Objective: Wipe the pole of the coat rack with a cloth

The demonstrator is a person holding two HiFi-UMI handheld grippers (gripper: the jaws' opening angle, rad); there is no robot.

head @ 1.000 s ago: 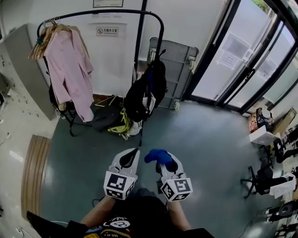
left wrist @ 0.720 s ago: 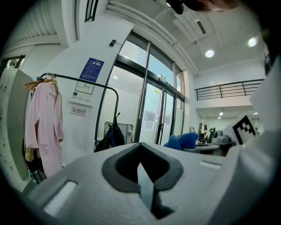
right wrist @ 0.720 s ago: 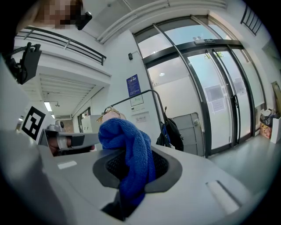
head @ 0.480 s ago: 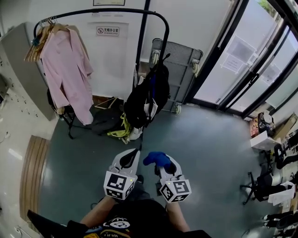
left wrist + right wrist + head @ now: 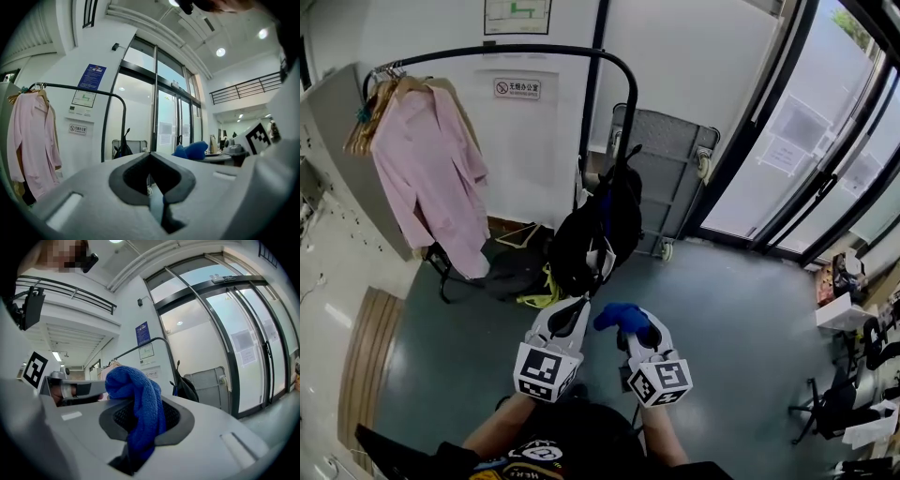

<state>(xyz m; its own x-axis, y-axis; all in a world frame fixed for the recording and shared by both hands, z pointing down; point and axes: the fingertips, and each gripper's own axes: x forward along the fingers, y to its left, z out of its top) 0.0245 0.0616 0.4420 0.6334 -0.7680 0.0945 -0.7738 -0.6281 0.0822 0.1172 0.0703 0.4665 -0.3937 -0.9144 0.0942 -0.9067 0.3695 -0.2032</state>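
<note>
The left claw [image 5: 572, 307] [image 5: 150, 157] is closed with its two tips pressed together and nothing between them. Just to its right, the right claw [image 5: 630, 324] [image 5: 140, 425] grips a bunched bright-blue terry cloth [image 5: 617, 315] [image 5: 137, 397]. The cloth stands up above the tips and a fold of it hangs down into the slot between the jaws. Both claws are held side by side near the person, low in the head view and above the grey-green floor [image 5: 727, 309]. They are well apart from the rack.

The black tubular metal coat rack [image 5: 534, 49] [image 5: 84, 88] [image 5: 154, 343] stands on the far side against the white wall. Its top bar bends down at the right end into the upright pole [image 5: 633, 117]. A pale pink long-sleeved garment [image 5: 427, 178] [image 5: 30, 140] hangs from wooden hangers at the bar's left end. A black backpack [image 5: 595, 225] [image 5: 186, 389] hangs against the pole at the right, and it covers the pole's lower part.

Behind the backpack, a grey folded platform trolley [image 5: 675, 178] [image 5: 211, 380] leans upright on the wall. Tall glass doors with dark frames [image 5: 787, 150] fill the far right. A small white sign with red print [image 5: 516, 89] is fixed to the wall under the bar. A slatted wooden board [image 5: 370, 347] lies on the floor at the near left.
</note>
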